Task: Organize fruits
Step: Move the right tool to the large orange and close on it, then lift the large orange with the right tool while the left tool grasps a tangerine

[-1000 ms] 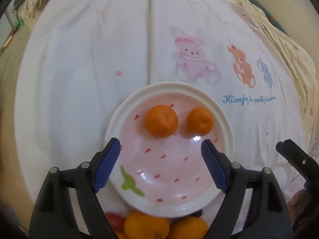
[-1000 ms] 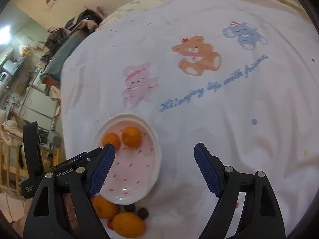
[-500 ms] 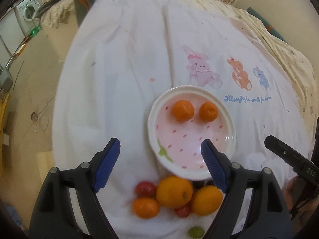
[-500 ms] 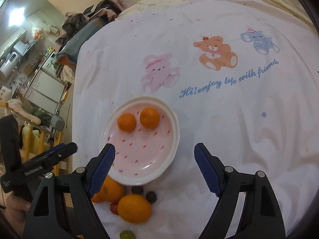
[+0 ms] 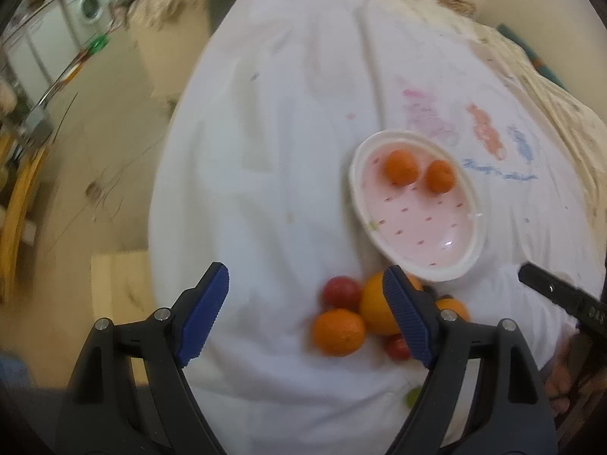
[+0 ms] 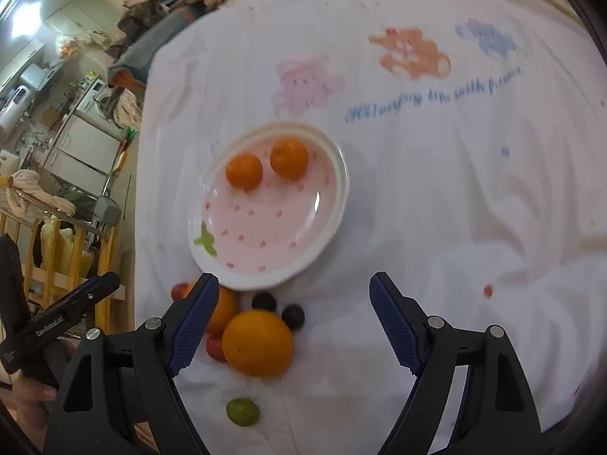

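A pink plate (image 5: 466, 261) (image 6: 334, 204) lies on the white printed sheet and holds two small mandarins (image 5: 400, 167) (image 6: 244, 170). A loose pile lies on its near side: a big orange (image 6: 258, 342) (image 5: 375, 313), a mandarin (image 5: 338, 331), red tomatoes (image 5: 341, 292), two dark grapes (image 6: 293, 315) and a green grape (image 6: 242, 411). My left gripper (image 5: 305, 314) is open and empty, above the sheet left of the pile. My right gripper (image 6: 294, 320) is open and empty, over the pile.
The sheet (image 6: 455, 189) covers a bed with cartoon animals and blue lettering (image 6: 432, 96). The bed's left edge drops to the floor (image 5: 95, 151). A wooden crib rail (image 6: 57, 265) and cabinets stand at left.
Both grippers have pulled back and up from the plate. The fruit pile has come into full view. The left view has swung left, so the plate sits at its right.
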`<state>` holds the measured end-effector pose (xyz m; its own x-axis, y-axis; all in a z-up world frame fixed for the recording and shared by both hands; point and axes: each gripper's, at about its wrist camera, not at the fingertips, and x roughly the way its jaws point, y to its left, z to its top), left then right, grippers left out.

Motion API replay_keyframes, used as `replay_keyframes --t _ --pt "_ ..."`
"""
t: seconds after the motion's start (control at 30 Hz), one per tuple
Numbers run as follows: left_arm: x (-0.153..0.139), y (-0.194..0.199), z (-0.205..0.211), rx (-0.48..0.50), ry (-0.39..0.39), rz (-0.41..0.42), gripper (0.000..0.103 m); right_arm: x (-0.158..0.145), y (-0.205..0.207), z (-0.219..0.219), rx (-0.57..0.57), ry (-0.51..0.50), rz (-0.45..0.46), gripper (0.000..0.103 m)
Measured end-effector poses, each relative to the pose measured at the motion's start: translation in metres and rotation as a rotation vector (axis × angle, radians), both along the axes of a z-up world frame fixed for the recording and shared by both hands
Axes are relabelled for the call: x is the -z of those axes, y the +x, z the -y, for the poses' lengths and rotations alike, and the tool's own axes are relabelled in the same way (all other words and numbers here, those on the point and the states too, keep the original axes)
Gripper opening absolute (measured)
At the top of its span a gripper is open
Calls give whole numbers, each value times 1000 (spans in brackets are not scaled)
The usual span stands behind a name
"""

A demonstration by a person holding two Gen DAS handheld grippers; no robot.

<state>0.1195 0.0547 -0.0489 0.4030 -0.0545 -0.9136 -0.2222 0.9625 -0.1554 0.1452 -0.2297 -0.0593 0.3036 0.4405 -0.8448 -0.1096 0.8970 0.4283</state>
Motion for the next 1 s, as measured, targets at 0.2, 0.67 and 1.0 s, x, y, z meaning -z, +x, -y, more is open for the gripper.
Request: replay_keyframes --t 0.2,0.67,1.0 --pt "8 5 -1 -17 -8 -22 81 21 -8 -23 -68 -13 -83 84" --pt "10 8 4 -9 -37 -31 81 59 -29 -82 -226 -156 -158 83" --pt "14 6 1 -17 -54 -16 81 57 -18 -55 -204 -29 -205 64"
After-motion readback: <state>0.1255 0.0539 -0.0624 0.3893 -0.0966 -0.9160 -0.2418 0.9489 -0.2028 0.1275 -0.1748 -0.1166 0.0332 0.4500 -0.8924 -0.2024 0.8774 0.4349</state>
